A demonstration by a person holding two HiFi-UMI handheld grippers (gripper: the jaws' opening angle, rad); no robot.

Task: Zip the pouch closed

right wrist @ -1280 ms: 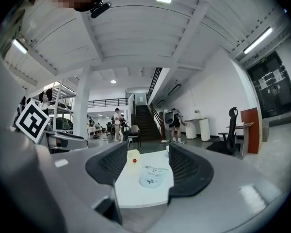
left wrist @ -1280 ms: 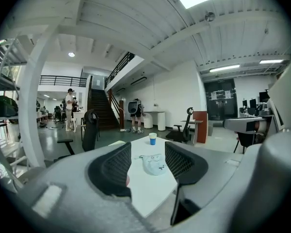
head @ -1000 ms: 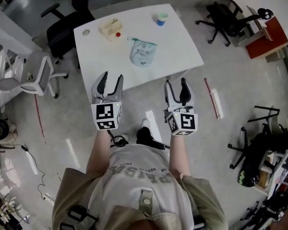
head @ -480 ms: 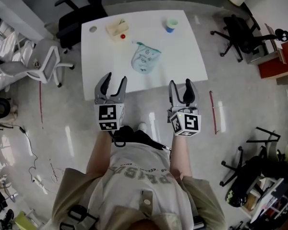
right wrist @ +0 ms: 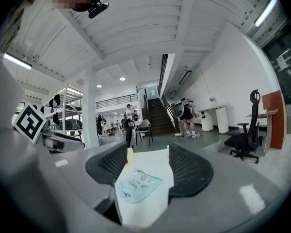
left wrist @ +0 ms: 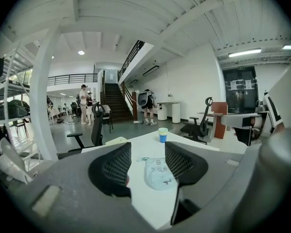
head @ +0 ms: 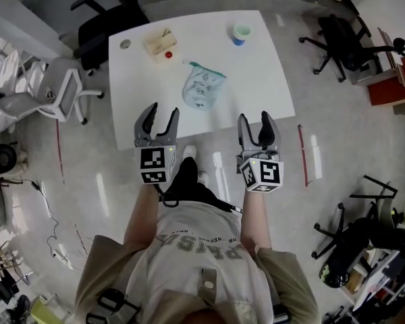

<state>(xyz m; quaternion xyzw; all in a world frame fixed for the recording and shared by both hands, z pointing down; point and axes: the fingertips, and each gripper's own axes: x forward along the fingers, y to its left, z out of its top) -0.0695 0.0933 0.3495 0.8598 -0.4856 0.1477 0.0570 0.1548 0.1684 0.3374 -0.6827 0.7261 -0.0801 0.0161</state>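
Observation:
A pale blue pouch (head: 202, 88) with small dark prints lies flat near the middle of the white table (head: 142, 93); it also shows between the jaws in both gripper views, pouch (left wrist: 159, 174) and pouch (right wrist: 136, 184). My left gripper (head: 156, 116) hangs over the table's near edge, open, nothing between its fingers. My right gripper (head: 258, 122) is held level with it to the right, also open and empty. Both are well short of the pouch.
On the far side of the table stand a blue and white cup (head: 240, 33), a tan block with a red ball (head: 160, 43) and a small grey disc (head: 125, 44). Office chairs (head: 57, 96) stand left, behind and right of the table. People stand far off near a staircase.
The view has shifted slightly; the table and pouch sit a little lower and closer to the grippers than a second ago. Both grippers stay open and empty.

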